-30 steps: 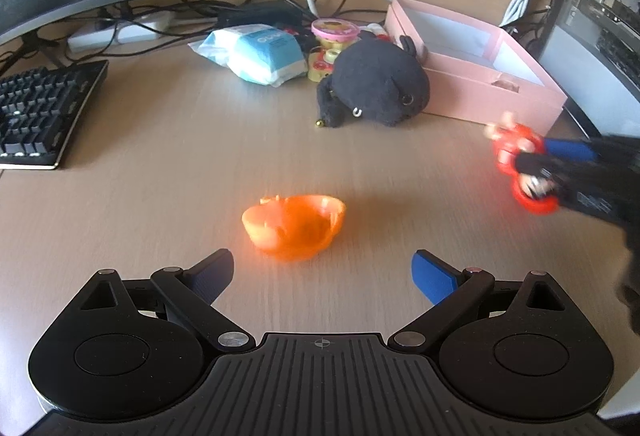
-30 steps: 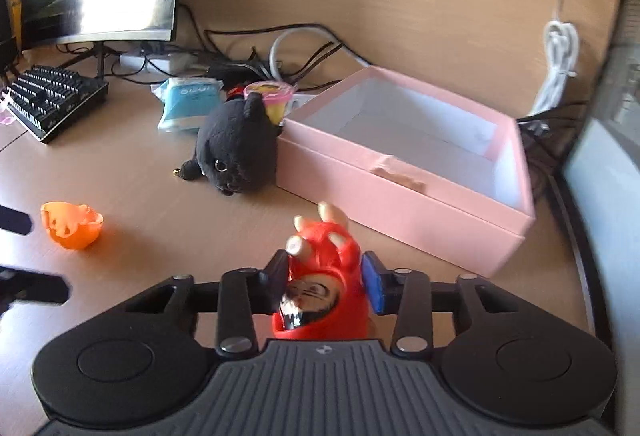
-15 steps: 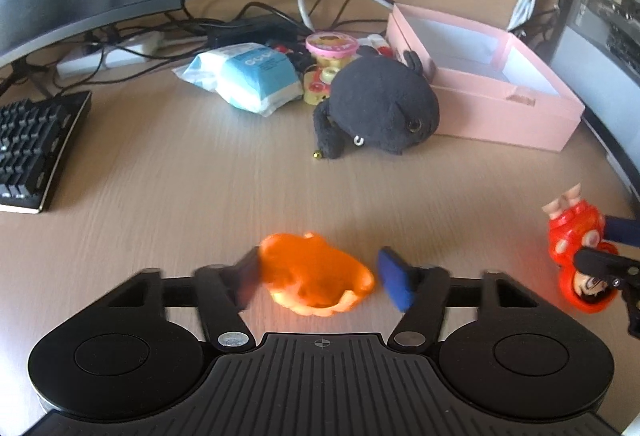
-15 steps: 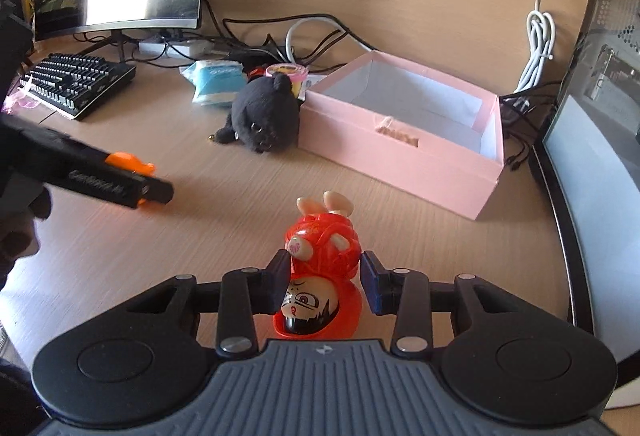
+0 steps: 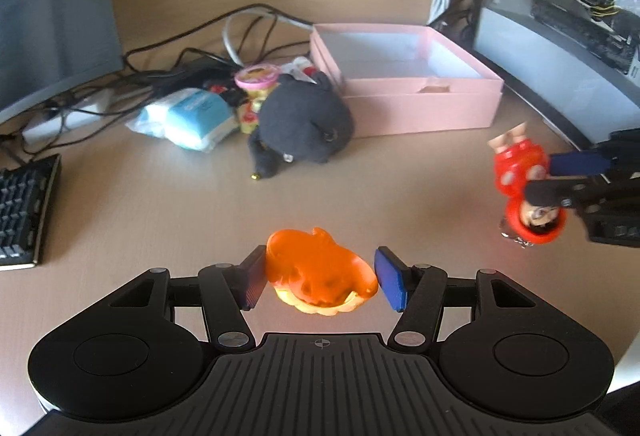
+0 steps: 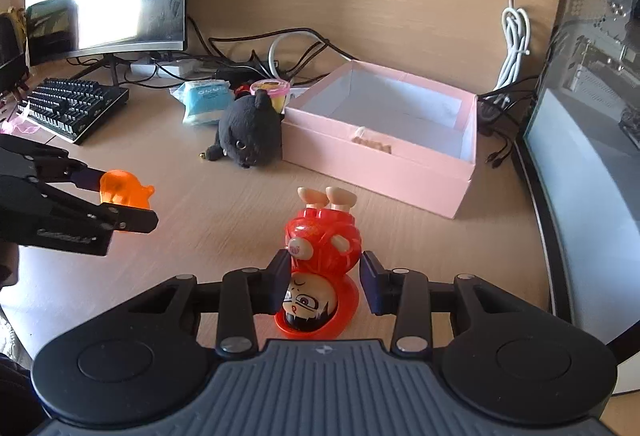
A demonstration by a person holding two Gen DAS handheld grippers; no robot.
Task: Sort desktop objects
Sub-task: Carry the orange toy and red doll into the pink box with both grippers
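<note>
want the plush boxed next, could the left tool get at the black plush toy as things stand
Probably not yet: the left tool is shut on the translucent orange toy. The desk between it and the black plush toy looks free.

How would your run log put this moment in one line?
left gripper: shut on orange toy | right gripper: shut on red doll, head down | pink box: open
</note>
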